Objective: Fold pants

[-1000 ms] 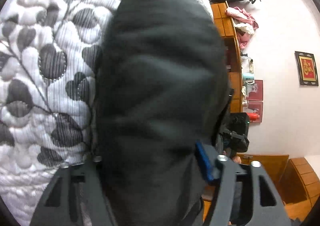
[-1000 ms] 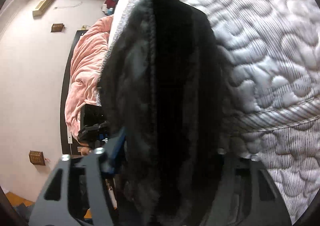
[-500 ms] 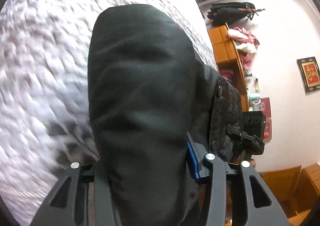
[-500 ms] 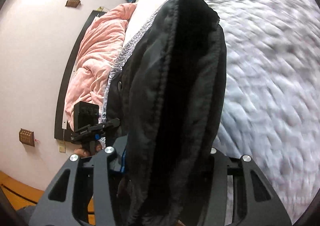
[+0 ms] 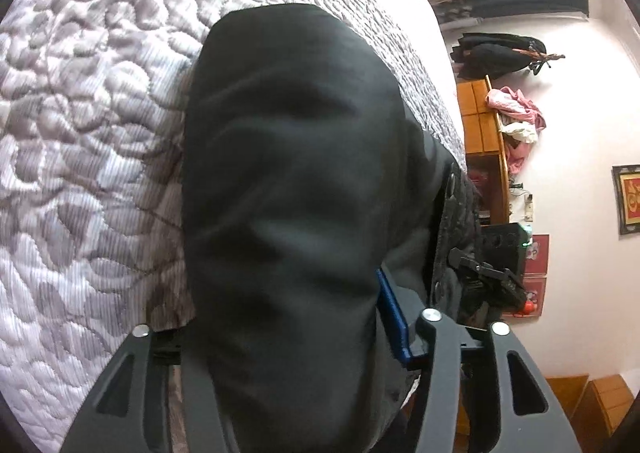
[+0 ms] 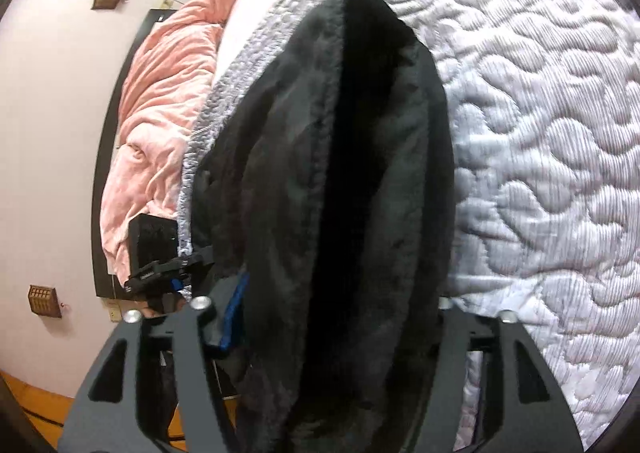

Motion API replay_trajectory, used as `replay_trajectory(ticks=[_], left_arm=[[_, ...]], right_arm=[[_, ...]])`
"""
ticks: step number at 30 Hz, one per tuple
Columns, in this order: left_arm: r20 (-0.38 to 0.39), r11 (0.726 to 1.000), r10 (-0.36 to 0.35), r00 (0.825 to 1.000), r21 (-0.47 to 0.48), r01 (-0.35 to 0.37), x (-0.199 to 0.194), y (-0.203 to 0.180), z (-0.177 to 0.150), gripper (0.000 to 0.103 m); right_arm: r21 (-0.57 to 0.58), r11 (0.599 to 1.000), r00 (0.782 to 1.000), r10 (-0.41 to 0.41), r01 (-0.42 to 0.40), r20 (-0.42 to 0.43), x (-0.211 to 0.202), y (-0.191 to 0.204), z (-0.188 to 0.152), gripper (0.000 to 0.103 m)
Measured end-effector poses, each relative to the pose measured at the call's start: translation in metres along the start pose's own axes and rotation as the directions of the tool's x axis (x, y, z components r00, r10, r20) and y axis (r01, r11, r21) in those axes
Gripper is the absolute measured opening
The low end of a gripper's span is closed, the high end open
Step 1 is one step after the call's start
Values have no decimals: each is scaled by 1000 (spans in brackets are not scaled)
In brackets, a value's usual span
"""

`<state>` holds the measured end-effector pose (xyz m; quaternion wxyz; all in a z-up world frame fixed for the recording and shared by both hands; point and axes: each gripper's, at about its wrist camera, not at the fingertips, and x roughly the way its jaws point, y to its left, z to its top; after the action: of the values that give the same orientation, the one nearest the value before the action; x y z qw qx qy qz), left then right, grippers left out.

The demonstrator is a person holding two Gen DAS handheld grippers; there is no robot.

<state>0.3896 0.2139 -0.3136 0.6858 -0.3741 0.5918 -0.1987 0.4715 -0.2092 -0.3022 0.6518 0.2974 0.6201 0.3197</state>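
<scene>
The black pants (image 5: 288,153) lie bunched over and between the fingers of my left gripper (image 5: 286,323), above the grey-white quilt (image 5: 88,133). Its jaws are opening, but the cloth still fills the gap and touches the blue pad (image 5: 394,317). In the right wrist view the pants' fleecy black fold (image 6: 360,133) stands between the fingers of my right gripper (image 6: 320,303). Those jaws are also opening; the blue pad (image 6: 234,317) shows bare beside the cloth, and the other finger is hidden under it.
The quilted bed (image 6: 540,133) spreads under both grippers. A pink blanket (image 6: 160,113) lies heaped at the bed's far side by a dark headboard. Wooden shelves with clothes (image 5: 480,125) stand against the wall. The other gripper's black camera box (image 5: 502,241) is close alongside.
Both grippers have carried the pants across the bed, off the leaf-patterned part of the quilt. Both pairs of jaws stand wider than half a second ago, the right ones most.
</scene>
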Motion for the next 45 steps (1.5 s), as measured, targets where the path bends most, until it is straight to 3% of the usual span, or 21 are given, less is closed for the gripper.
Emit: replay_trajectory(ticks=[1,4,6,7,9,11,14,15,19,21,24,26,28,31,34,37,42,45], left_arm=[[13,1000,4,1000,-6,-4,-5,3,-2,63],[74,999,-16,997,-29,18,-28,3,-5,77],[107,999,-20,994,-39,25,-41,2,-3,81],[119,999,8,993,-39,-4,-45,-1,1,81],[153,995,102,983,-16,-100,-50,-9,6,81],[200,973,226,953,2,-231,-53,-25,14,84],[194,950,310,931,-40,-308,-55,-28,22,87],[207,942,332,920,-34,-333,-52,-33,25,90],[246,871,474,845,9,-491,-31,-48,49,93],[237,855,505,830,-2,-519,-20,-46,57,99],[232,858,502,833,-6,-514,-20,-41,56,97],[239,893,436,868,3,-450,-32,-41,46,97],[278,918,379,882,9,-397,-52,-44,27,97],[345,936,326,880,11,-351,-76,-43,-14,99],[332,922,364,870,3,-387,-66,-32,-52,99],[288,907,406,867,-11,-421,-46,-21,-67,99],[302,934,349,887,-38,-354,-46,-18,-76,99],[333,936,332,882,2,-353,-52,-28,-89,99]], right_arm=[[0,1000,1000,-28,28,6,-3,-1,-3,80],[-14,997,995,-78,79,58,-26,-1,-10,85],[-41,981,975,-181,188,130,-49,6,-10,86],[-61,969,957,-227,241,182,-64,12,-9,83],[-110,961,946,-224,254,233,-81,31,-6,78],[-189,938,933,-232,289,274,-82,64,-3,78],[-240,918,934,-254,315,253,-56,93,8,78],[-247,915,936,-262,318,234,-42,95,13,78],[-195,915,928,-317,354,195,0,80,29,76],[-154,921,925,-328,359,192,5,69,32,75],[-131,928,929,-321,347,185,6,65,35,75],[-151,941,942,-270,302,199,-11,74,25,76],[-167,956,953,-202,242,224,-37,82,1,76],[-193,966,965,-123,170,233,-67,85,-51,79],[-174,970,969,-133,170,208,-66,72,-85,78],[-115,973,967,-178,201,184,-52,49,-91,76],[-65,983,963,-152,170,223,-64,50,-96,77],[-75,984,955,-135,160,264,-79,62,-118,81]])
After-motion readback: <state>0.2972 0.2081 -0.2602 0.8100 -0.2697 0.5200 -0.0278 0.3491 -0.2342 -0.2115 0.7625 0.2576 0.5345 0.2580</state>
